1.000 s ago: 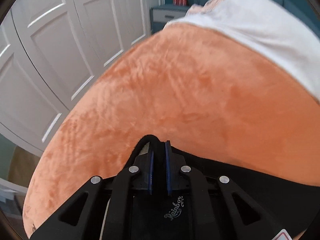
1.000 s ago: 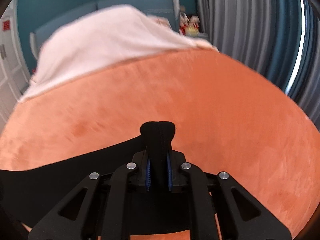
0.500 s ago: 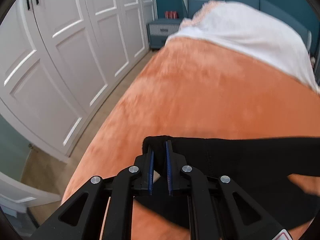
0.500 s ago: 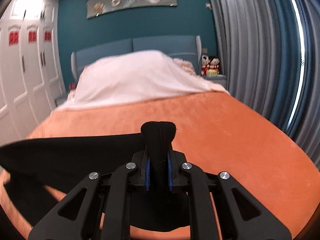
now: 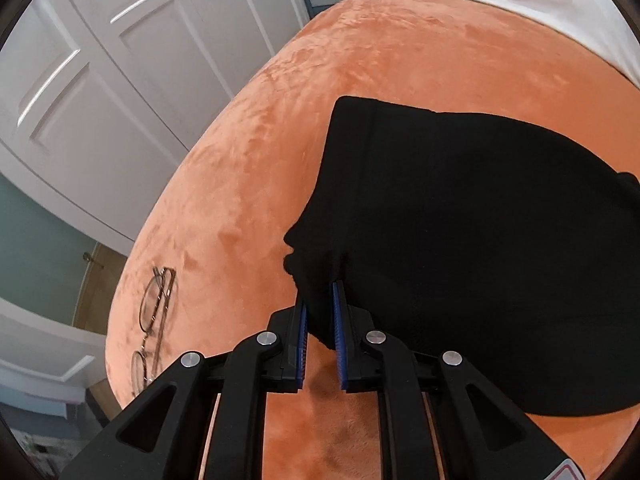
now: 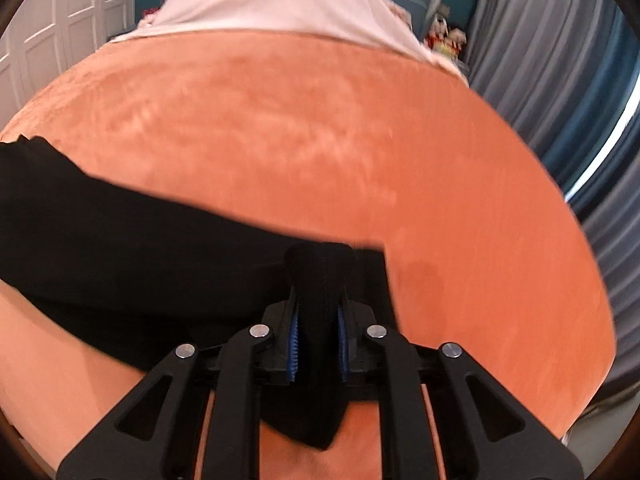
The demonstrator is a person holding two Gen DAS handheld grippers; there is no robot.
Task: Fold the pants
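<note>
Black pants (image 5: pixel 460 220) are seen laid on the orange bed cover (image 5: pixel 248 184), occupying centre to lower right of the left wrist view and the left half of the right wrist view. Left hand-held gripper (image 5: pixel 320 316): blue pads set slightly apart, with a corner of fabric pinched between them; grip looks light, possibly about to be let go (judgement only). Right hand-held gripper (image 6: pixel 319 320): clamped firmly on a thick bunch of the pants, cloth bulging above the pads. Garment appears doubled over already, w/ a straight edge toward upper centre of the left view, so at least one fold is judged done. Remaining, approx.: edges to be set down and released, surface to be smoothed, prob. one further fold to compact. Exact layer count cannot be told, since black cloth hides seams. Eyeglasses (image 5: pixel 154 320) noted at lower left, well apart from the pants.
</note>
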